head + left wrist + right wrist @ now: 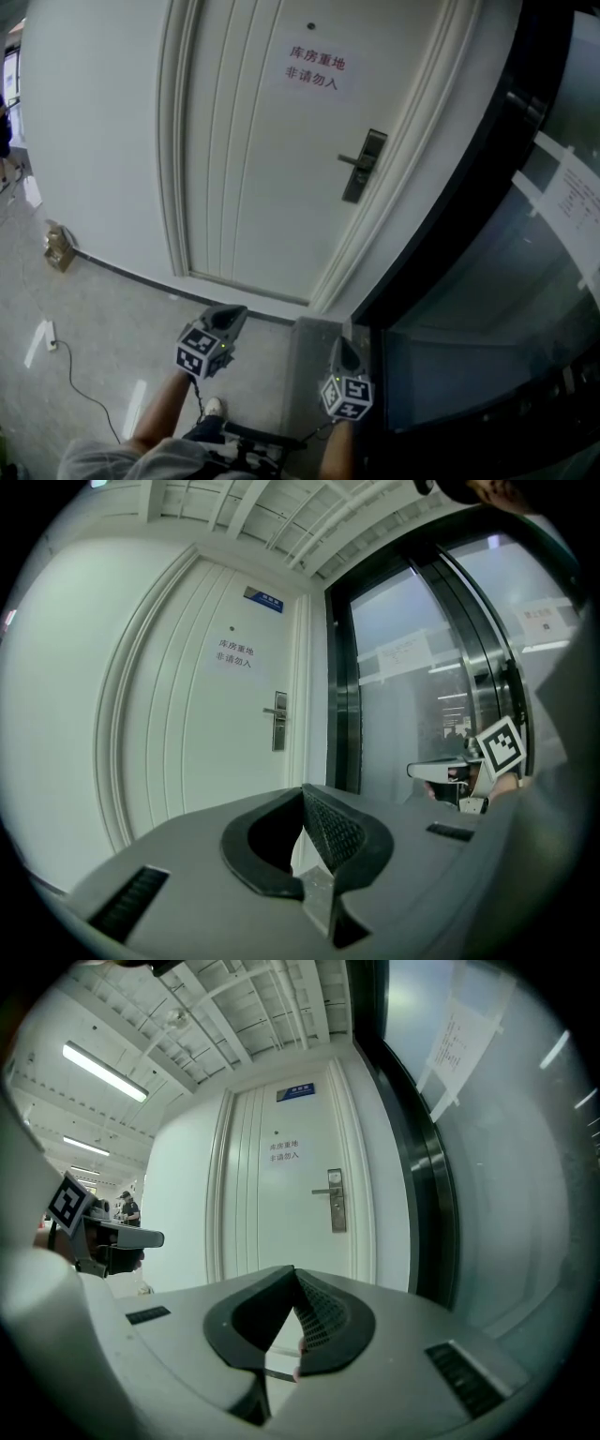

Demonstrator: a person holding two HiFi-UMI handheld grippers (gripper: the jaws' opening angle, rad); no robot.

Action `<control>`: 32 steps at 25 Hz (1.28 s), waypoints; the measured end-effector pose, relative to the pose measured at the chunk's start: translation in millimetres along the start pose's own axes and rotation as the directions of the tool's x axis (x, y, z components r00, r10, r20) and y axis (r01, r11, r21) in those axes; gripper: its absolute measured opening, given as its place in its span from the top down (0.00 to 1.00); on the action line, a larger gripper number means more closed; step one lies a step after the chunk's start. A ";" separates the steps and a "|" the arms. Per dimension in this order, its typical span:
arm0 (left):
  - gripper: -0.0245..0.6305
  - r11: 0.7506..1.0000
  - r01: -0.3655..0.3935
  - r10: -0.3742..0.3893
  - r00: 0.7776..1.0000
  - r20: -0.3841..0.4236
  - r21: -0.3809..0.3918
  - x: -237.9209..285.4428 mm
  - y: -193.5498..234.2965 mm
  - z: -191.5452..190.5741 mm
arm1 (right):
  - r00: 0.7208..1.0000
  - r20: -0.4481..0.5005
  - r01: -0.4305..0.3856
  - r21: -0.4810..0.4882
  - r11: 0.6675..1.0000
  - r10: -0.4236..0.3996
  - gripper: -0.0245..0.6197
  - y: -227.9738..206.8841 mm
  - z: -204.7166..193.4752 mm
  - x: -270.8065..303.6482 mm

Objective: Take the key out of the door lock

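Head view: I've got left gripper [232,317] and right gripper [343,347] both closed and empty, well apart from the door lock [364,165] at the white door's [253,178] right edge; key too small to see.

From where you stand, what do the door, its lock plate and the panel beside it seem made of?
Door: probably painted wood, matte white with moulded grooves.
Lock plate: likely brushed metal, dull grey sheen.
Panel: glass in a dark frame, showing reflections.
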State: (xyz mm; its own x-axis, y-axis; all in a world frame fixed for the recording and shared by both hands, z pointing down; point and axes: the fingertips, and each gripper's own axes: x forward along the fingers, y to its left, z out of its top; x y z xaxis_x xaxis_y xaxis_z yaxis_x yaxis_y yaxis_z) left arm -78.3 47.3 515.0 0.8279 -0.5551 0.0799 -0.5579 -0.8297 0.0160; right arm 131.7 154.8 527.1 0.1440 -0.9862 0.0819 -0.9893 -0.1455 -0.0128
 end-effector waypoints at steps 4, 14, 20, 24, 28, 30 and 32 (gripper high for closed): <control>0.97 1.000 0.002 -0.002 1.000 -0.004 0.000 17.4 4.2 -0.2 | 1.000 0.006 0.012 0.004 1.000 -0.012 0.95 -13.9 2.3 13.4; 0.97 1.000 0.003 -0.003 1.000 -0.007 -0.001 75.2 41.5 7.0 | 0.999 0.014 0.034 0.016 0.999 -0.035 0.95 -38.3 11.5 74.6; 0.97 1.000 0.026 -0.026 1.000 -0.010 0.006 119.6 69.6 22.7 | 0.998 0.017 0.053 0.018 0.998 -0.053 0.95 -49.3 27.5 119.8; 0.97 0.999 0.043 -0.043 0.999 -0.010 0.007 147.6 89.0 30.3 | 0.998 0.023 0.064 0.020 0.998 -0.065 0.95 -55.1 36.5 150.1; 0.97 0.998 0.053 -0.053 0.998 -0.014 0.013 171.3 108.4 35.4 | 0.997 0.024 0.075 0.019 0.997 -0.076 0.95 -57.6 41.0 178.2; 0.97 0.998 0.057 -0.056 0.998 -0.014 0.015 181.5 117.5 37.1 | 0.997 0.025 0.078 0.018 0.997 -0.079 0.95 -58.5 43.0 191.2; 0.97 0.998 0.060 -0.060 0.998 -0.013 0.015 191.4 126.4 38.9 | 0.997 0.026 0.079 0.016 0.997 -0.079 0.95 -58.8 45.2 204.0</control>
State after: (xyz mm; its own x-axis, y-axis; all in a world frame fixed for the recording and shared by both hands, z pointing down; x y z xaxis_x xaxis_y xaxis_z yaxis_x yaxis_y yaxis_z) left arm 11.8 -166.0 493.6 0.8591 -0.5035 0.0918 -0.5061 -0.8625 0.0056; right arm 220.3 -41.4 499.5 0.2227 -0.9732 0.0570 -0.9743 -0.2242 -0.0221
